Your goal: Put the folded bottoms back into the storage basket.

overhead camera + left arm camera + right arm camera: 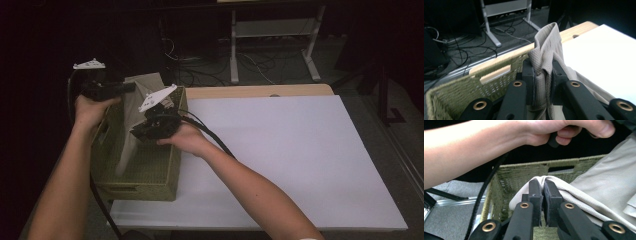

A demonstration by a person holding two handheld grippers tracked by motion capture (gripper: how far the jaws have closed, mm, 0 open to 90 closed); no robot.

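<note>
White table top (300, 160) w/ green woven basket (150, 187) at left edge, left gripper (543, 82) & right gripper (543, 195) both clamped on beige cloth (131, 107) over it

dim room, dark surroundings, soft blur

The right gripper (543, 195) has its two black jaws pressed together on a fold of beige cloth (599, 187), which spreads away to the right. Beyond it stands the far wall of a green woven basket (524, 173) with a handle slot. Above, a hand (564, 130) grips a dark handle, and a black cable (482, 195) hangs at the left.
</note>
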